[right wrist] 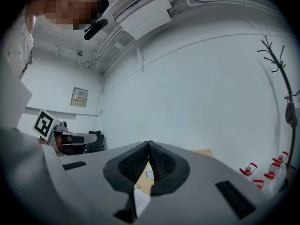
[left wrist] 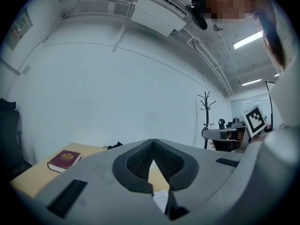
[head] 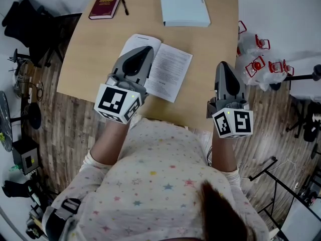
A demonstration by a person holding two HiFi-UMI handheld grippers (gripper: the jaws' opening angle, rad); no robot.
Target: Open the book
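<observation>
Book [head: 169, 70] open on wooden table [head: 93, 54], plank floor [head: 75, 129], white wall [left wrist: 117, 93]

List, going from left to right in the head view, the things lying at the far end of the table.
maroon book → black pen → thick white book

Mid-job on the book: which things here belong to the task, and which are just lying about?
In the job: open white-paged book; left gripper, shut; right gripper, shut.
Lying about: maroon hardback book; black pen; white rectangular slab; clear bags with red parts, on the floor.
</observation>
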